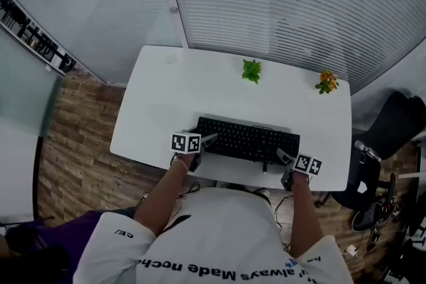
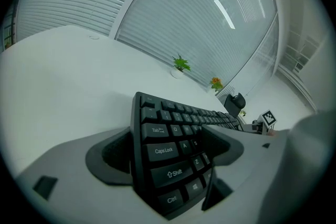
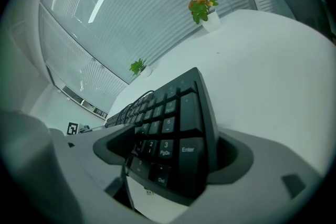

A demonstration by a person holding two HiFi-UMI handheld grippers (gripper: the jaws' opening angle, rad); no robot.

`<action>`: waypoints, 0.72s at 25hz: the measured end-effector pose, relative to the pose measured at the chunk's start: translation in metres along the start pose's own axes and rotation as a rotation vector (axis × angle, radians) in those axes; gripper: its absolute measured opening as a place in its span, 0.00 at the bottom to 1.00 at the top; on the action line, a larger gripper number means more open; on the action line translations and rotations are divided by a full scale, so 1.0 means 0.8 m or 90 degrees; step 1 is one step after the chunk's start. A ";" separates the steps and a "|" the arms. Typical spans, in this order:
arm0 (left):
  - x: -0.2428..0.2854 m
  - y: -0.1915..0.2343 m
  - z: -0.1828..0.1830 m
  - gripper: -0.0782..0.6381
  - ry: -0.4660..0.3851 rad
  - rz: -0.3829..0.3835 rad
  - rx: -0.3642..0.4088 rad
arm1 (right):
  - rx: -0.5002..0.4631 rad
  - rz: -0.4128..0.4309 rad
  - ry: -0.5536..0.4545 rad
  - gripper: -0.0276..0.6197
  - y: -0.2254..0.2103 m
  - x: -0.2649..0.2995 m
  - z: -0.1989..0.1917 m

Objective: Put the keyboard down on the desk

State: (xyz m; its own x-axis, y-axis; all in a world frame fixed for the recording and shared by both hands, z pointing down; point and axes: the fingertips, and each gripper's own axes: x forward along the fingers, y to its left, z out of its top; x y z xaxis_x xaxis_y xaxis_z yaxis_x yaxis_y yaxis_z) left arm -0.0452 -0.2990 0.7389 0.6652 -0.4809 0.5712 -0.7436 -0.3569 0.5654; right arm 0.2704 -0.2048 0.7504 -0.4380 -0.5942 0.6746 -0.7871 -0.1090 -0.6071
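The keyboard lay on the near side of the desk. The left gripper and the right gripper had their jaws spread around its 2 ends, not pinching.

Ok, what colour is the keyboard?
Black with white key lettering; the keyboard shows best in the left gripper view.

Cool, even light is washing over the glossy white rectangular desk, leaving it nearly featureless. Long strip-light reflections are glinting on the slatted glass wall in both gripper views. Those views are bulging at their black-cornered edges, the nearest grey jaws are blurring, and the black plastic keyboard is casting barely any shadow.
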 end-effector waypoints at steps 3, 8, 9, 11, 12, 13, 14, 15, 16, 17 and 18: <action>0.000 0.001 0.003 0.67 0.000 0.009 0.011 | -0.006 -0.010 -0.001 0.73 -0.001 0.002 0.002; 0.000 0.006 -0.001 0.67 0.001 0.028 0.016 | -0.012 -0.024 -0.001 0.73 -0.001 0.004 0.002; 0.000 0.006 -0.001 0.68 0.002 0.031 0.017 | -0.012 -0.028 -0.001 0.74 -0.001 0.004 0.002; -0.001 0.007 -0.002 0.67 0.002 0.034 0.017 | -0.012 -0.037 -0.002 0.74 -0.002 0.003 0.001; -0.001 0.006 -0.002 0.68 0.002 0.035 0.016 | -0.013 -0.042 -0.002 0.75 -0.002 0.003 0.000; -0.002 0.007 -0.002 0.68 0.002 0.037 0.016 | -0.015 -0.047 -0.003 0.76 -0.003 0.003 0.000; -0.002 0.007 -0.002 0.68 0.001 0.038 0.017 | -0.016 -0.052 -0.004 0.76 -0.003 0.003 0.000; -0.002 0.007 -0.002 0.68 0.001 0.040 0.017 | -0.017 -0.055 -0.004 0.76 -0.004 0.003 0.000; -0.002 0.007 -0.001 0.68 0.001 0.042 0.018 | -0.017 -0.057 -0.004 0.76 -0.004 0.004 0.001; -0.002 0.008 0.000 0.68 0.002 0.044 0.017 | -0.017 -0.059 -0.004 0.77 -0.004 0.004 0.002; -0.001 0.008 0.000 0.68 0.003 0.045 0.017 | -0.018 -0.062 -0.005 0.77 -0.004 0.005 0.003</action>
State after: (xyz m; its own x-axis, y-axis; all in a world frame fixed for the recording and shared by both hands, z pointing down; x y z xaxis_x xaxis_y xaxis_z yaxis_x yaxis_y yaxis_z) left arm -0.0508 -0.3008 0.7421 0.6106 -0.5021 0.6124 -0.7907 -0.3434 0.5068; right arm 0.2721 -0.2085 0.7542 -0.3556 -0.5881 0.7264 -0.8378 -0.1438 -0.5267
